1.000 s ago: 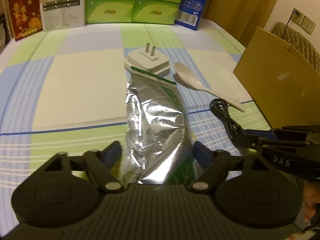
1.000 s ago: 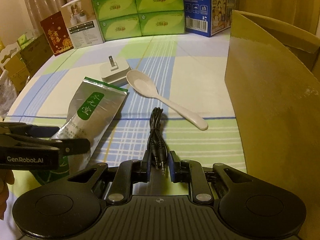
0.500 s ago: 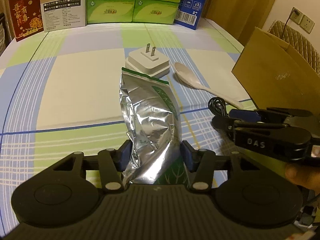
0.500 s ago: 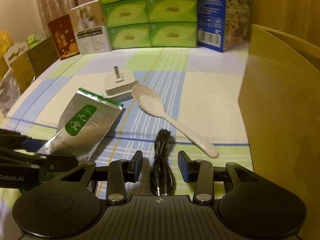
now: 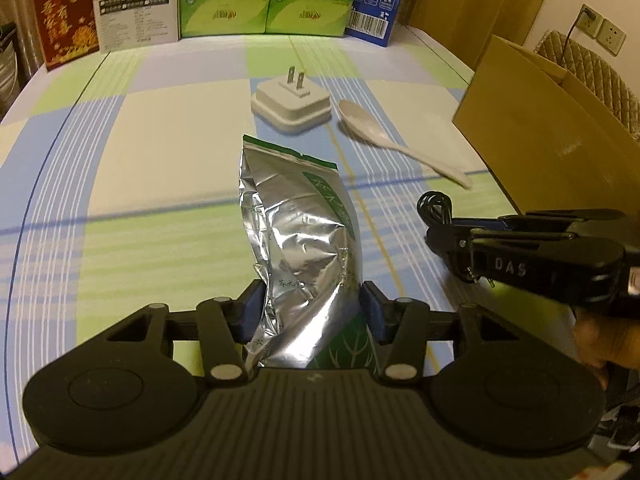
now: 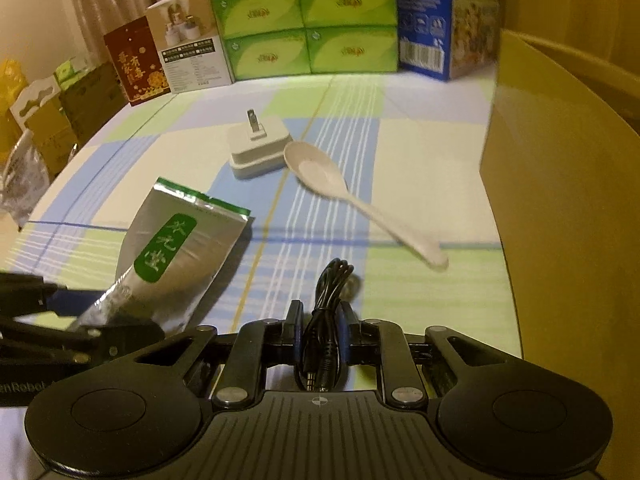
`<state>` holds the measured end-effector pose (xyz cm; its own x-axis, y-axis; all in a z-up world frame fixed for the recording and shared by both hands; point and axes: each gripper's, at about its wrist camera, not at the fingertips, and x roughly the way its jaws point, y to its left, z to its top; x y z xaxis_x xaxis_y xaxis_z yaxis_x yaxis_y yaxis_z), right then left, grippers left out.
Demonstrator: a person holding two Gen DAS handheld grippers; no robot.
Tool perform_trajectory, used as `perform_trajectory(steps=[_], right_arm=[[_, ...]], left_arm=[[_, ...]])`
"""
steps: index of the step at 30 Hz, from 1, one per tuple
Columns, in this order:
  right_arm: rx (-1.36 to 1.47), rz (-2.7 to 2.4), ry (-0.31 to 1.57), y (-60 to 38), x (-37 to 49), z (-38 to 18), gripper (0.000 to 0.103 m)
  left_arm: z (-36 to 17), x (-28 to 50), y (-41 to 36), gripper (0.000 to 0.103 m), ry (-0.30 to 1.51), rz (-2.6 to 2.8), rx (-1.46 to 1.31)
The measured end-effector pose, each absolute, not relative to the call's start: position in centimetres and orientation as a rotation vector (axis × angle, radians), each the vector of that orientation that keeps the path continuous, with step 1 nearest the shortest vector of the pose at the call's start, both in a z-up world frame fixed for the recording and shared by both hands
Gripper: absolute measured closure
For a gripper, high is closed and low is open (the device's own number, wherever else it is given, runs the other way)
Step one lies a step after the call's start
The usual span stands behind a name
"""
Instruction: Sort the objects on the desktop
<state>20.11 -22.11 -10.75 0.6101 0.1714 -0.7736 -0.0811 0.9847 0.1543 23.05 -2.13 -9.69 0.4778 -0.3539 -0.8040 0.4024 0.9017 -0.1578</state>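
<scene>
Left gripper: both blue pads pressed against the lower end of the foil pouch, clamped on it; the pouch's sealed green-edged top points away from the gripper.
Right gripper: fingers drawn together on the coiled black cable, its jack plugs poking back toward the camera; the loop end sticks out ahead of the fingertips.
Grippers to each other: the right one sits just right of the left, near the pouch.
White plug adapter: ahead of the left gripper, beyond the pouch's top, prongs up.
Pale spoon: ahead of the right gripper, bowl just beside the adapter, handle toward the cardboard box.
Cardboard box: to the right of the right gripper.
Checked tablecloth: under everything.
</scene>
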Motion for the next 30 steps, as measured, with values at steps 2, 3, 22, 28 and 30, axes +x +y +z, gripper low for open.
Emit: perform_trajectory(steps=[2, 3, 22, 28, 30], right_arm=[[0.114, 0.154, 0.912, -22.0, 18.8, -10.2, 0.089], [0.111, 0.161, 0.912, -21.9, 18.1, -10.0, 0.089], [0.075, 0.169, 0.904, -20.4, 10.7, -9.7, 0.089], [0.062, 0.167, 0.911, -20.3, 11.1, -10.3, 0.089], [0.059, 0.167, 0.912, -20.2, 11.2, -10.4, 0.089]], left_arm=[[-9.5, 21.9, -1.8, 0.057, 0.973, -0.458, 0.057], [-9.4, 21.2, -1.7, 0.057, 0.976, -0.453, 0.058], [-9.6, 15.0, 0.1, 0.041, 0.983, -0.448, 0.014], [-10.1, 15.6, -1.3, 0.034, 0.970, -0.450, 0.099], [-10.2, 15.6, -2.0, 0.032, 0.965, -0.449, 0.154]])
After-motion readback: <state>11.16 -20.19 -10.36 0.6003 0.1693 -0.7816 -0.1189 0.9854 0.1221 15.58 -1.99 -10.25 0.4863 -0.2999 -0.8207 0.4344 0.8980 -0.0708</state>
